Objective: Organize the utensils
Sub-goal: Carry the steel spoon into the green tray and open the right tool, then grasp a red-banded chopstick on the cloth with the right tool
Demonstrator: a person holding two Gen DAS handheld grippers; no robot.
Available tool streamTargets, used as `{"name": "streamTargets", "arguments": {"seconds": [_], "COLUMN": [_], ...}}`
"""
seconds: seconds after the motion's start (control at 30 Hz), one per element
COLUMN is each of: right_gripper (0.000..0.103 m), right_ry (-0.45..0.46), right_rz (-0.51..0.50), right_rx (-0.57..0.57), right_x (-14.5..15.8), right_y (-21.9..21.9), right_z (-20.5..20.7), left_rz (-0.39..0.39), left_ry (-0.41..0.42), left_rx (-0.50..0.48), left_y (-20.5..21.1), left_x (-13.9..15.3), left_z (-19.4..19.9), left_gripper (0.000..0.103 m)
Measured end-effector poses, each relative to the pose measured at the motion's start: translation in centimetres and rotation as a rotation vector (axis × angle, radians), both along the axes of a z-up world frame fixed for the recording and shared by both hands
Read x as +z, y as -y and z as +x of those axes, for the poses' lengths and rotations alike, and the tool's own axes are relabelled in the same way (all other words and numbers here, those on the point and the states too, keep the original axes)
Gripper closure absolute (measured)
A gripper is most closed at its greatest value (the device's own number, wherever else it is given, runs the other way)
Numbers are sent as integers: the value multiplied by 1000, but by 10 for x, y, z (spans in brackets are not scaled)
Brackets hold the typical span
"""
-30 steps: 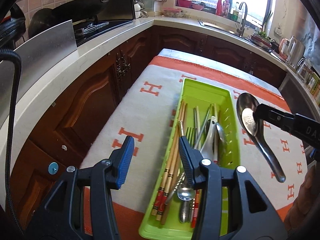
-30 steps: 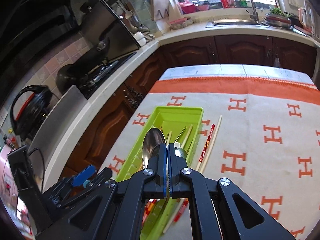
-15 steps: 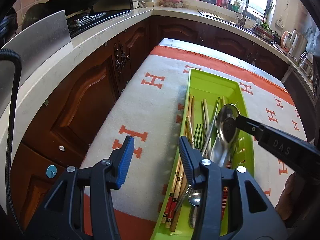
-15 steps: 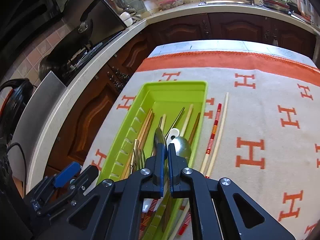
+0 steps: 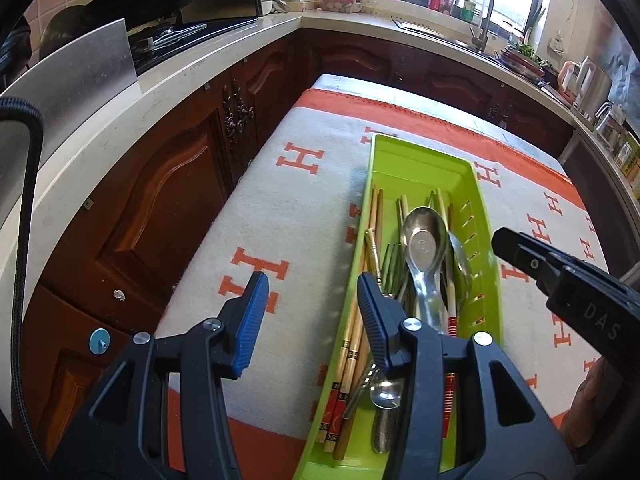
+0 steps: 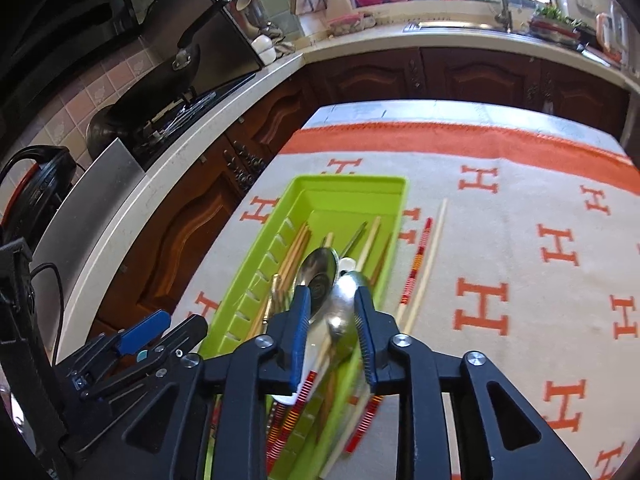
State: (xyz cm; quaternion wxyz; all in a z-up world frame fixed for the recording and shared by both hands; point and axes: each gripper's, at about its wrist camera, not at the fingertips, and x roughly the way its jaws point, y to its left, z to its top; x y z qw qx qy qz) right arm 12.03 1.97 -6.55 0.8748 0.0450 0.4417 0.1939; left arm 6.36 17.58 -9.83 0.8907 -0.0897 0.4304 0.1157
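Right gripper (image 6: 331,320): my jaws have just been opening and now stand partly apart over the green tray; the big steel spoon lies in the gap below them, and neither blue pad presses on it.
Left gripper (image 5: 310,308): I hold it partly open with nothing between its pads, its right pad over the tray's near left rim, its left pad over the cloth.
Big steel spoon (image 5: 425,248): bowl up, lying on top of the other utensils in the tray, just ahead of my left gripper's right pad; its handle runs back under that finger.
Green tray (image 5: 424,164): long, slotted along the side wall, on the cloth ahead of both grippers; it holds forks, spoons and several chopsticks.
Loose chopsticks (image 6: 424,256): a red-banded one and a pale one lie side by side on the cloth, just right of the tray, ahead and right of my right gripper.
H-patterned cloth (image 6: 516,240): white with orange letters and an orange border, spread under everything.
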Motion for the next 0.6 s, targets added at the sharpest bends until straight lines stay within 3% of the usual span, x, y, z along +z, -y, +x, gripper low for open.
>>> {"name": "streamTargets", "arguments": {"seconds": [0.07,0.4,0.6], "right_gripper": [68,68,68], "right_ry": [18,4,-64], "right_rz": [-2,25,47], "right_rx": [-26,-160,-186], "right_x": [5,6,-8], "right_y": [10,72,97], "right_z": [-4,-13,-15], "left_rz": [2,4,-4], "left_ry": [2,12,16], "left_rx": [-12,-81,-144], "left_y": [5,35,59], "left_x": [2,7,6], "left_z": [-1,-7,-10], "left_gripper": [60,60,60]}}
